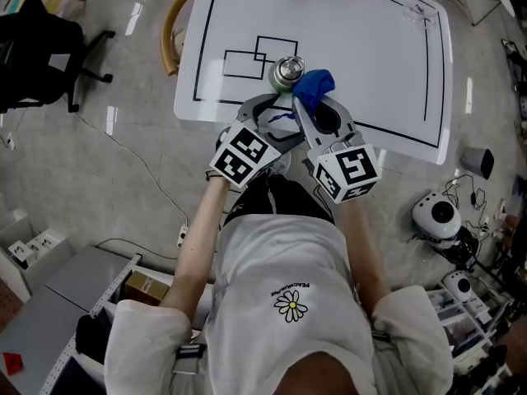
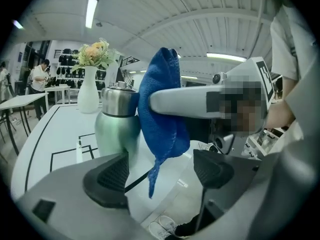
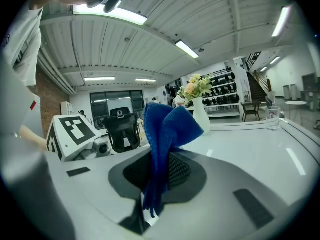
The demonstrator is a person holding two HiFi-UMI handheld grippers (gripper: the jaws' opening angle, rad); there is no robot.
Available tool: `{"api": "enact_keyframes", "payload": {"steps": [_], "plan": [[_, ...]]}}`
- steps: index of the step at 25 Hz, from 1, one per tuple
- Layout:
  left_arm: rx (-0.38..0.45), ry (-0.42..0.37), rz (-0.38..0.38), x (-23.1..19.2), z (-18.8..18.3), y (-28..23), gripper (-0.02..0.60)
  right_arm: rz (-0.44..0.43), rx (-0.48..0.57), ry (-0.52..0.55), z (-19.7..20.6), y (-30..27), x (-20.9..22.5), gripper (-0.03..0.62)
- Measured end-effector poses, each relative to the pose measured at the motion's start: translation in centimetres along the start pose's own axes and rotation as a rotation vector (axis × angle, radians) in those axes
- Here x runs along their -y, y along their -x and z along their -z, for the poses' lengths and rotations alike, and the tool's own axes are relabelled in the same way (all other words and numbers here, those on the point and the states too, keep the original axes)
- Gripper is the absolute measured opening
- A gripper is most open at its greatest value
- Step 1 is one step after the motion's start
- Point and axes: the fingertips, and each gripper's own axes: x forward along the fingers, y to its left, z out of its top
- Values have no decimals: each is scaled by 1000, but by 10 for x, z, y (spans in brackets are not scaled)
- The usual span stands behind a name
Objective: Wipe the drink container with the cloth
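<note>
Blue cloth [image 3: 167, 129] in right tongs [image 3: 159, 170]

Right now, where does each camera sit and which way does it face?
Head view: on the person's head, facing steeply down at the white table; shirt and both forearms show.
Left gripper view: on the left tongs, looking along their open jaws at the green bottle; the right tongs and shirt show at right.
Right gripper view: on the right tongs, shut on the blue cloth, facing across the table to a vase; the left tongs' cube shows at left.
Shared: the cloth is in all three; both gripper views catch the vase.
</note>
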Motion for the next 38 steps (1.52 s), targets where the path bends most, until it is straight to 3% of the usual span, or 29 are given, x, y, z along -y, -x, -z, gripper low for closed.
{"api": "enact_keyframes", "payload": {"steps": [15, 22, 25, 28, 33, 36, 38], "plan": [[0, -41, 81, 13, -6, -22, 391, -50, -32, 17, 2, -3, 1, 43], [30, -74, -2, -8, -16, 12, 390, -39, -31, 16, -8, 10, 5, 43], [35, -97, -10, -12, -24, 12, 391, -35, -13, 102, -37, 16, 16, 43], [46, -89, -8, -13, -28, 12, 390, -108, -34, 250, -67, 0, 26, 43], [46, -81, -2, -9, -28, 11, 390, -300, -264, 493, -66, -34, 21, 43], [48, -72, -1, -6, -27, 10, 390, -376, -381, 559, -49, -38, 7, 43], [51, -66, -4, -7, -25, 10, 390, -394, -403, 562, -43, -38, -2, 43]]}}
